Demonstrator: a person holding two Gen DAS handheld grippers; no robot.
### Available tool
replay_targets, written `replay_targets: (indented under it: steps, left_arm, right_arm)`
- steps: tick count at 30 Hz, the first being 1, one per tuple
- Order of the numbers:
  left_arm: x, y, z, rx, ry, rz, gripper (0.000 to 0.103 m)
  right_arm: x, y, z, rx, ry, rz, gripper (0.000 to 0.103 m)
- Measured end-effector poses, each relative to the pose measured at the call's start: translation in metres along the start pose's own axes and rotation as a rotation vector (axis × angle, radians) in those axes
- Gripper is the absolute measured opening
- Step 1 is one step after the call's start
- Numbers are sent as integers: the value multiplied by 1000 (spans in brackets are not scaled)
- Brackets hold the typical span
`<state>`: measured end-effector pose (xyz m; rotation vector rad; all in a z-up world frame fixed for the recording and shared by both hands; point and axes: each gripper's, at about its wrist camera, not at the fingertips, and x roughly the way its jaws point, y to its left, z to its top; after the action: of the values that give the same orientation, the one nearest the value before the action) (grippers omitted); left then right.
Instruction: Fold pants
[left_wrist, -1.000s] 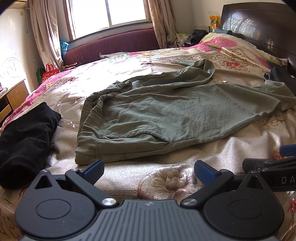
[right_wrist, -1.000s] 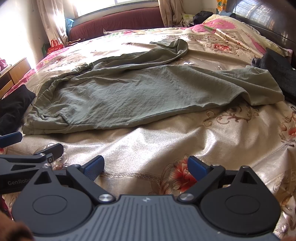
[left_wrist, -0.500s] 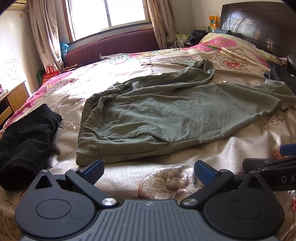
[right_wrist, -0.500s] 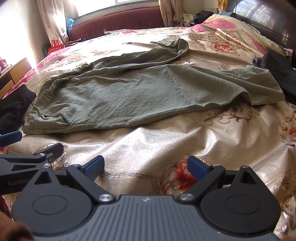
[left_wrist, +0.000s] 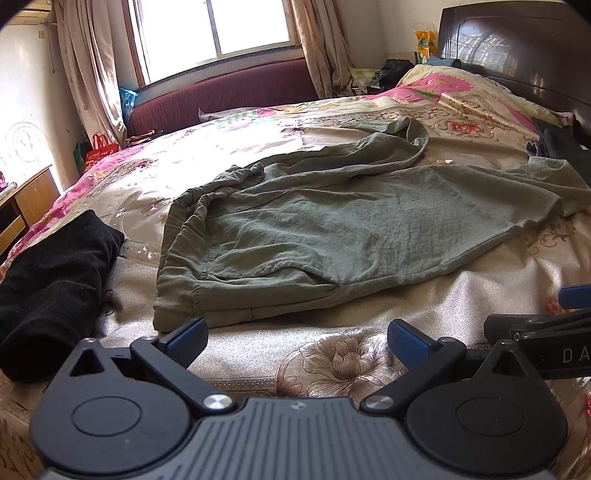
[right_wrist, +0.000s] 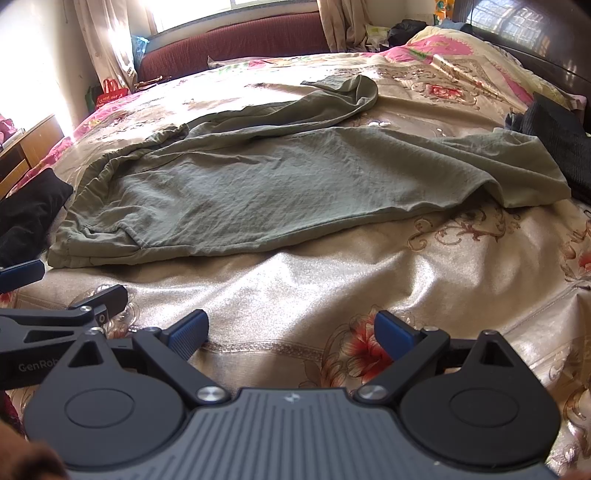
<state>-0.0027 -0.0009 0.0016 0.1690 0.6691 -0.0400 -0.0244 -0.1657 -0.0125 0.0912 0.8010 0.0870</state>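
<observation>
Opening step, nothing grasped. Crumpled olive-green cotton pants (left_wrist: 332, 229) lie across the floral-quilted bed (left_wrist: 498, 280), waistband toward its left edge. Left tongs (left_wrist: 295, 341) and right tongs (right_wrist: 291, 332) hover wide open, empty. Next: grip the waistband and far leg.

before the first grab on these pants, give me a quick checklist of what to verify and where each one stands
1. Left gripper open and holding nothing: ok.
2. Right gripper open and holding nothing: ok.
3. Olive green pants within view of both grippers, neither touching them: ok.
4. Pants lying flat for folding: not ok, the far leg curls away and the waistband is bunched.
5. Black garment clear of the pants: ok, it lies beside the waistband with a gap.
6. Near leg hem clear of the dark clothing by the headboard: cannot tell, they look very close.
</observation>
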Motion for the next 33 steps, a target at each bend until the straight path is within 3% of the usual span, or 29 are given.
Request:
replay_targets:
  steps: [33]
  left_arm:
    - [-2, 9, 4, 5, -43, 37, 103]
  right_arm:
    - [0, 7, 10, -36, -26, 37, 96]
